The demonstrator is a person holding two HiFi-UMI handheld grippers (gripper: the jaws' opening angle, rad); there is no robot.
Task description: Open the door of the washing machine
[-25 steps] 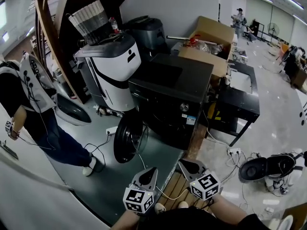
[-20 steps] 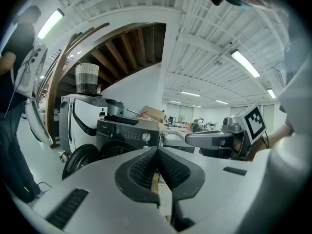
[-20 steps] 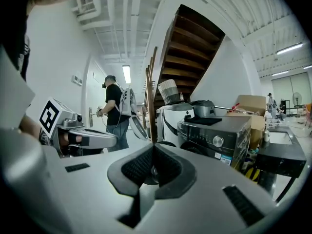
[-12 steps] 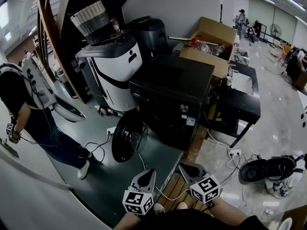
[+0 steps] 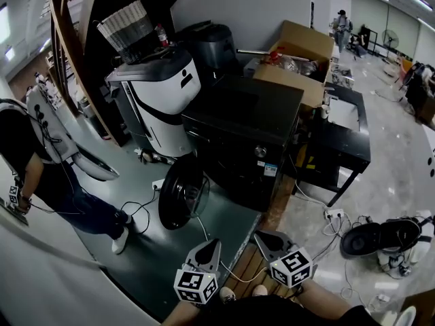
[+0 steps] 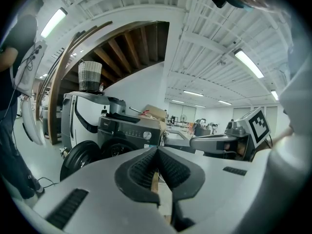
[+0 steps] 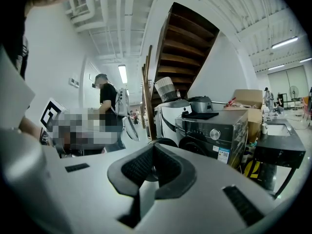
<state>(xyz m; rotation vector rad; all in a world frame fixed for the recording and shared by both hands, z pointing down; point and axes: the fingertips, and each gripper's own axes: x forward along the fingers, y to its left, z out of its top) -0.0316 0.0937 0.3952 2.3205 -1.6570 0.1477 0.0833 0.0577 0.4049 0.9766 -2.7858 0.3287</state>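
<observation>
A black front-loading washing machine (image 5: 245, 134) stands in the middle of the head view. Its round door (image 5: 180, 192) hangs swung out to the left, so the drum opening is uncovered. Low in that view, well short of the machine, my left gripper (image 5: 207, 246) and right gripper (image 5: 262, 236) sit side by side, both shut and holding nothing. In the left gripper view the shut left gripper (image 6: 157, 152) points at the machine (image 6: 129, 130) and its door (image 6: 78, 157). In the right gripper view the shut right gripper (image 7: 153, 150) faces the machine (image 7: 214, 130).
A white appliance (image 5: 160, 100) stands left of the machine, with a cardboard box (image 5: 299, 56) behind and a black table (image 5: 343, 138) to the right. A person (image 5: 41, 161) stands at the left. Cables (image 5: 146, 206) trail across the floor, and a black round device (image 5: 377, 236) lies at the right.
The person at the left has shifted slightly further left and down in the view. Both grippers stay shut in the same place, and the door hangs as before.
</observation>
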